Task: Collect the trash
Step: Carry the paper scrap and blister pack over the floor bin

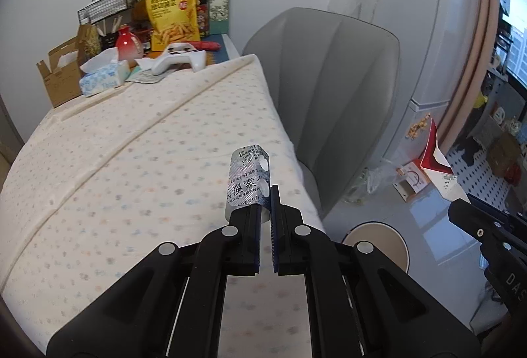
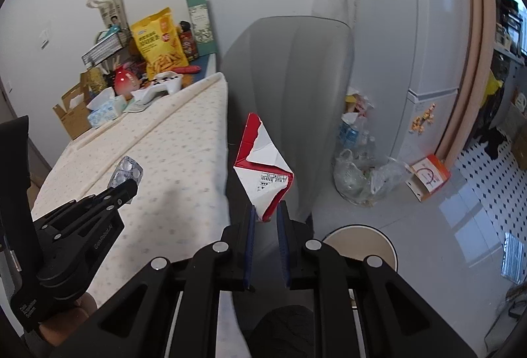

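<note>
Over the tabletop (image 1: 131,144) edge, L tool (image 1: 266,193) pinches a silver pill blister pack (image 1: 248,177) by its lower end, pack sticking up w/ empty pockets showing. R tool (image 2: 266,209) pinches a torn red-white carton (image 2: 263,167) by its bottom corner, held above the gap btwn tabletop and grey chair (image 2: 296,78). Round bin (image 2: 362,242) sits on floor below, near R tool. Game controller (image 1: 179,56) lies at tabletop's far end.

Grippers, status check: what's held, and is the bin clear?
Left gripper shut on blister pack. Right gripper shut on torn carton. Bin below on floor, rim in view. Nothing in the way.
</note>
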Tool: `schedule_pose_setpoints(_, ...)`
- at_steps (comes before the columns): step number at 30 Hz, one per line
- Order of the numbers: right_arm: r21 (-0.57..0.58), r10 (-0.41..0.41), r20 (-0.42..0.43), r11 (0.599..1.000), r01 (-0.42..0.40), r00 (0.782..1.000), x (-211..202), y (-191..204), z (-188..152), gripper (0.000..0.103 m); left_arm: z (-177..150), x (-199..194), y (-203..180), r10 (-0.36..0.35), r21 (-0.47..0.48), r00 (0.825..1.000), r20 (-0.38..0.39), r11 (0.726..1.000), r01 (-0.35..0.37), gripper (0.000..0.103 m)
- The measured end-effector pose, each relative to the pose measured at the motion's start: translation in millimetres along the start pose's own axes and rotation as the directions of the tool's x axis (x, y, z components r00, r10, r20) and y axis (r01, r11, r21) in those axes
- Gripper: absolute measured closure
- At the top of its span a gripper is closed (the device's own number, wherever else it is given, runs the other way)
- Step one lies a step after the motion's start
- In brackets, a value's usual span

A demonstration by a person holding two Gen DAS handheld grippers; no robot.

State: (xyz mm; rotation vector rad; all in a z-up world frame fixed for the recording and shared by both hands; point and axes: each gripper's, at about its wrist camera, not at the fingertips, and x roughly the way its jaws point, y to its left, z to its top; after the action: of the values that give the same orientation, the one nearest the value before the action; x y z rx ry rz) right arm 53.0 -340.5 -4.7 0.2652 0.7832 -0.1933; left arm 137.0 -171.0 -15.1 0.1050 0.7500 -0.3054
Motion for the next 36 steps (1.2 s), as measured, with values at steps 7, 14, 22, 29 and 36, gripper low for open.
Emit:
schedule_pose_setpoints(7,0.065,-0.029,-0.027,0.997,0.031,0.999,13,-50,-5,0.089,0,19,-40,-0.018,0.053,0.999,-0.029,0.998,0.019,0.097)
schedule_pose_setpoints(14,0.129,-0.055,-0.063,0.99,0.063,0.996,31,-99,-10,0.089,-1,43,-85,-0.038,0.112,0.997,-0.07,0.993,0.046,0.097)
schedule_pose_setpoints(22,0.19,-0.075,-0.11,0.977,0.095,0.991,57,-143,-17,0.088,-4,72,-126,-0.058,0.162,0.991,-0.118,0.984,0.077,0.097)
schedule_pose_setpoints(29,0.243,-0.09,-0.15,0.962,0.125,0.985,81,-174,-27,0.078,-8,92,-146,-0.059,0.19,0.987,-0.151,0.978,0.087,0.097)
schedule_pose_setpoints(36,0.292,-0.112,-0.144,0.944,0.151,0.983,83,-198,-37,0.044,-13,100,-161,-0.057,0.214,0.984,-0.17,0.972,0.094,0.097)
